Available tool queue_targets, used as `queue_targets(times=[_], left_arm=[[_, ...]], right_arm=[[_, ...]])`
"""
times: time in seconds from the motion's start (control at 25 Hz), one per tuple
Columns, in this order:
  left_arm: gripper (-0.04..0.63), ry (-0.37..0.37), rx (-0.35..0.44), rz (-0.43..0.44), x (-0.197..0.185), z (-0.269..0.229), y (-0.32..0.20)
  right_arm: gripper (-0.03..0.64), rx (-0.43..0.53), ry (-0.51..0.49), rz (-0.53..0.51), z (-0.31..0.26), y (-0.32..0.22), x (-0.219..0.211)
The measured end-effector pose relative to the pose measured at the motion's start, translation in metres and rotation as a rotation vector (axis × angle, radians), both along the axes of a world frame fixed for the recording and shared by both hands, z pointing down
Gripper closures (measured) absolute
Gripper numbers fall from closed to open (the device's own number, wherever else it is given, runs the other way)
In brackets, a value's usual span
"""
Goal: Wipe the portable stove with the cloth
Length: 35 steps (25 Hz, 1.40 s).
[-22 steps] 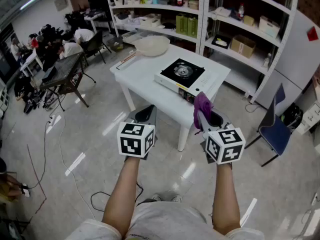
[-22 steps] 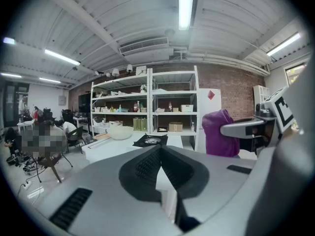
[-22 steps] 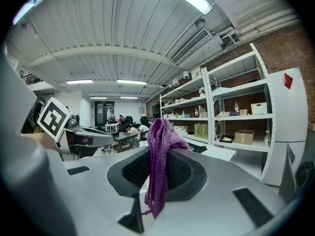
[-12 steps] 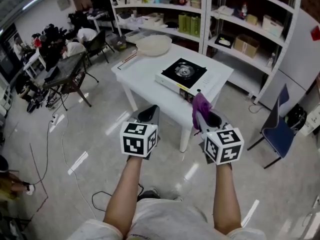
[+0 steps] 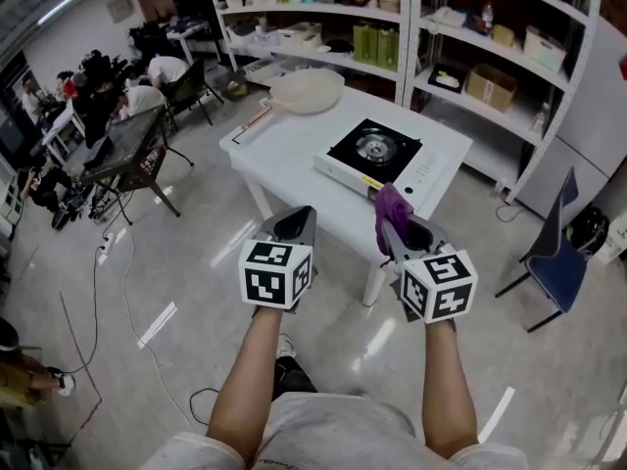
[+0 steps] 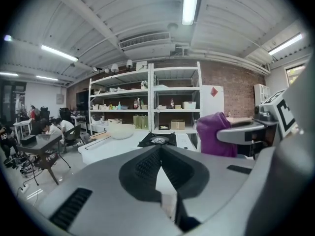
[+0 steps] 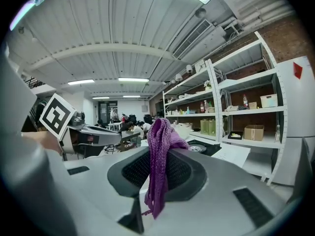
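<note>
— On the white desk (image 5: pixel 284 155) ahead, what is there?

— The portable stove (image 5: pixel 377 153), white with a black top and a round burner, towards the right end near the front edge. A pale pan (image 5: pixel 306 89) with a long handle lies at the far left corner, well apart from the stove.

— And the cloth?

— The purple cloth (image 7: pixel 161 146) is in the right gripper (image 5: pixel 394 225). The jaws are closed on it, so that a bunch stands up above them and a strip hangs down below. It is not touching the stove; the gripper is held in the air on the near side of the desk.

— The left gripper (image 6: pixel 160 149)?

— Its jaws are pressed together with nothing between them. It is held level with the right one, to its left and apart from it, also short of the desk, with the grey floor (image 5: pixel 196 253) under it.

— What stands around?

— White shelves (image 5: pixel 402 42) with boxes and bottles just behind the desk, and a blue chair (image 5: pixel 554 262) to the right. Far to the left, people sit around a dark table (image 5: pixel 127 140).
</note>
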<state>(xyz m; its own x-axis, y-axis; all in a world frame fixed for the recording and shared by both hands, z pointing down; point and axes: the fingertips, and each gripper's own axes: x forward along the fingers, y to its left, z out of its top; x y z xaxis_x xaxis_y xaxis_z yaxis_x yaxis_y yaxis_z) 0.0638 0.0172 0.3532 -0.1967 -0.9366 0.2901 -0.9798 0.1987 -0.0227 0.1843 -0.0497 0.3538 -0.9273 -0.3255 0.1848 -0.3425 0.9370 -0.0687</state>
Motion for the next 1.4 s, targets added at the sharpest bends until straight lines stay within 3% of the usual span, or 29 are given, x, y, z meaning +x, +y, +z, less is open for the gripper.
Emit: queue_targets(times=[0.4, 0.72, 1.04, 1.4], left_arm=[[0.592, 0.015, -0.015, 0.132, -0.110, 0.007, -0.040], [0.592, 0.017, -0.021, 0.273, -0.169, 0.009, -0.071], [0.592, 0.036, -0.035, 0.413, -0.199, 0.023, -0.093], [0.592, 0.056, -0.062, 0.496, -0.219, 0.041, -0.108]], right_arm=[[0.551, -0.020, 0.032, 0.108, 0.010, -0.018, -0.103], [0.551, -0.051, 0.043, 0.211, 0.014, -0.029, -0.172], [0.552, -0.038, 0.068, 0.276, 0.032, -0.039, -0.230], [0.554, -0.006, 0.127, 0.273, 0.076, -0.056, -0.287]])
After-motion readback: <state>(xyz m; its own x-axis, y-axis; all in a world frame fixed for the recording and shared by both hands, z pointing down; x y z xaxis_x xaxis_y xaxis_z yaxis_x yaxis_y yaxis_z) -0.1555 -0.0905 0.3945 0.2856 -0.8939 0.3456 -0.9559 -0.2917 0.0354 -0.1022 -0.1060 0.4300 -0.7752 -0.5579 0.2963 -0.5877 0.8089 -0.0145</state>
